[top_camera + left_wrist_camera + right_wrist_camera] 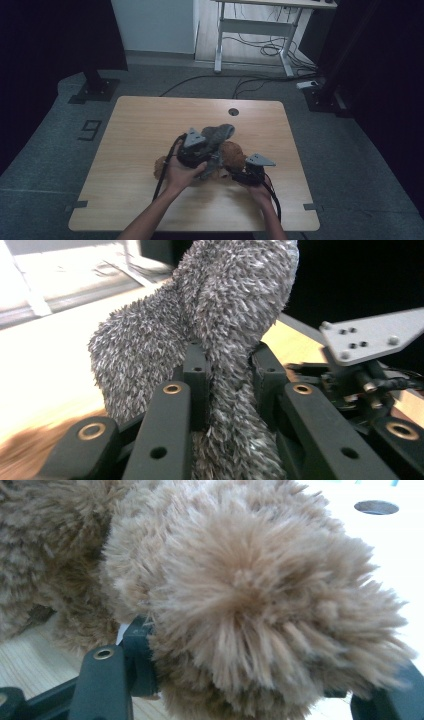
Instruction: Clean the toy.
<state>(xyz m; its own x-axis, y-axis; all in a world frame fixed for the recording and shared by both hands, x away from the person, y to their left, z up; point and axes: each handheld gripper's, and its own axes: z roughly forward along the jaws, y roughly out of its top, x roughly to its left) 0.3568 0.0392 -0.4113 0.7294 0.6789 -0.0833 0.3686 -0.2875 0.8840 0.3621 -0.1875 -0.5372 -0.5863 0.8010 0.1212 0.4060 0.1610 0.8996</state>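
Mid-table (140,130), the left gripper (199,150) has its jaws clamped on a grey fuzzy cloth (220,315), lifted partly off the brown plush toy (240,595). The right gripper (248,172) pinches the toy, pinning it down. Judging by this, the cloth isn't yet pulled clear.

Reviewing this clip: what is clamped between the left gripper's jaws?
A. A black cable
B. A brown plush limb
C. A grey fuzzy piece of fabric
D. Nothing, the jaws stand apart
C: in the left gripper view the left gripper has its black jaws pinched on the grey fuzzy fabric, which rises above them; the brown plush toy sits in the right gripper.
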